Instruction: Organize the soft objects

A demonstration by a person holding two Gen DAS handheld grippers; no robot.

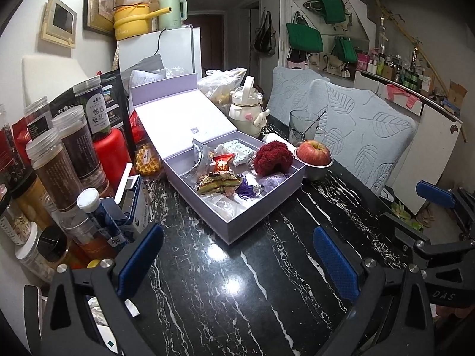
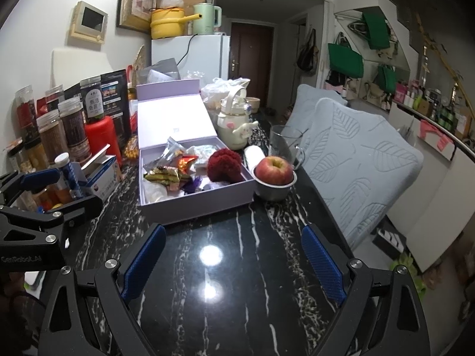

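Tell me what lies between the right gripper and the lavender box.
Only bare black marble table lies between the right gripper and the lavender box, seen in the right wrist view.

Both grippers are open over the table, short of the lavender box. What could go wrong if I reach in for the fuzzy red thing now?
1. The fuzzy red thing sits in the far right corner of the lavender box, close to the apple in its metal bowl; a wide right gripper might knock it.
2. Foil packets crowd the box; fingers may snag one.
3. The left gripper passes close to the jars.
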